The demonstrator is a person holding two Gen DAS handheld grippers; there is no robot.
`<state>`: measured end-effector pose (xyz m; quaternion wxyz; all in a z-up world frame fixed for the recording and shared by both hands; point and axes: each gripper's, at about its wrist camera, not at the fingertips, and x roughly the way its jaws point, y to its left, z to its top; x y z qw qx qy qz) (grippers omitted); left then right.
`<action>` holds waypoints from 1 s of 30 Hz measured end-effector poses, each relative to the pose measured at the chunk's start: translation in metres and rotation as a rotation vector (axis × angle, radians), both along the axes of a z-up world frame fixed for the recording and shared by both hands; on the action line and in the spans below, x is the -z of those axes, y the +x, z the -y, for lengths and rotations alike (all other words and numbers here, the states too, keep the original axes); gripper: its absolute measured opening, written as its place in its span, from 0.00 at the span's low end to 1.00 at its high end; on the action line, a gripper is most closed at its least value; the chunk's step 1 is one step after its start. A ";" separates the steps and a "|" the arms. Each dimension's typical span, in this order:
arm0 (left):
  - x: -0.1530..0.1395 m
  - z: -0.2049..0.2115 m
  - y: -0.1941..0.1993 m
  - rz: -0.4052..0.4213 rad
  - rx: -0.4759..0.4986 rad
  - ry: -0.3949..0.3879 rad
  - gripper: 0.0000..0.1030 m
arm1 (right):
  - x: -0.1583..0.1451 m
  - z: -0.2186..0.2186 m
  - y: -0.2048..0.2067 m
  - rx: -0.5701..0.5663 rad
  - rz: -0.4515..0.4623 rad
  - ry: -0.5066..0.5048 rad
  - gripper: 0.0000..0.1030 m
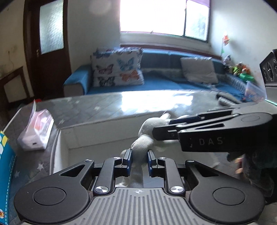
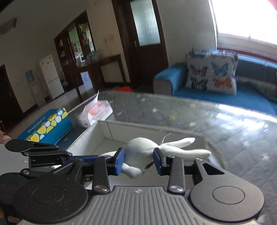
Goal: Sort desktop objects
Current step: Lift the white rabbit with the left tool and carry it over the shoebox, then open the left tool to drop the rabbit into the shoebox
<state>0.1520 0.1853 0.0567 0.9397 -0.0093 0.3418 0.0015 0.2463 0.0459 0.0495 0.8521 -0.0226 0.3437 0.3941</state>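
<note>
The white plush rabbit [image 2: 140,148] is sitting low in the centre of the right wrist frame, over the open white storage box [image 2: 103,131], with its long ears stretching toward the right of the frame. The right gripper [image 2: 139,160] is closing its blue pads [image 2: 119,160] on either side of the toy's rounded head, and the pads are pressing against the fabric. In the left wrist frame, the left gripper [image 1: 139,158] is clamping its two pads on a narrower part of the same rabbit [image 1: 143,140] at lower centre, while the right gripper [image 1: 166,129] is reaching in from the right edge and gripping the toy further along. Both tools are holding the toy above the box [image 1: 72,136], which is resting on the grey star-patterned tabletop [image 1: 83,110]. A clear bag with a white and pink pack inside [image 1: 37,131] is lying at the left of the frame beside the box, and a blue tissue box with yellow and white spots [image 2: 50,126] is standing further left. Behind the table, a blue sofa [image 1: 155,84] with a butterfly-print cushion [image 1: 117,67] is filling the middle of the frame below a bright window [image 1: 152,15].
</note>
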 end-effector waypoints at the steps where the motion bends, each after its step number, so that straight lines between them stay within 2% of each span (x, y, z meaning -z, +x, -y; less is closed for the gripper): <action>1: 0.004 -0.004 0.003 -0.015 -0.008 0.004 0.20 | 0.005 -0.006 0.004 -0.002 -0.020 -0.004 0.32; 6: 0.024 -0.023 0.014 -0.085 -0.063 -0.003 0.20 | 0.030 -0.030 0.014 -0.012 -0.081 -0.037 0.32; 8: 0.031 -0.030 0.015 -0.111 -0.090 -0.015 0.24 | 0.034 -0.033 0.014 -0.020 -0.083 -0.047 0.32; 11: 0.036 -0.040 0.012 -0.130 -0.116 -0.061 0.24 | 0.036 -0.033 0.011 -0.025 -0.083 -0.058 0.32; 19: 0.022 -0.041 -0.006 -0.114 -0.158 -0.091 0.28 | 0.018 -0.007 -0.009 -0.031 -0.041 -0.056 0.34; 25: 0.008 -0.026 -0.026 -0.075 -0.148 -0.082 0.28 | 0.004 0.015 -0.027 -0.036 -0.005 -0.053 0.42; 27: 0.003 -0.017 -0.034 -0.061 -0.139 -0.079 0.28 | -0.001 0.022 -0.033 -0.038 0.008 -0.052 0.48; 30: -0.002 -0.005 -0.045 -0.046 -0.127 -0.084 0.28 | -0.009 0.033 -0.041 -0.040 0.026 -0.051 0.49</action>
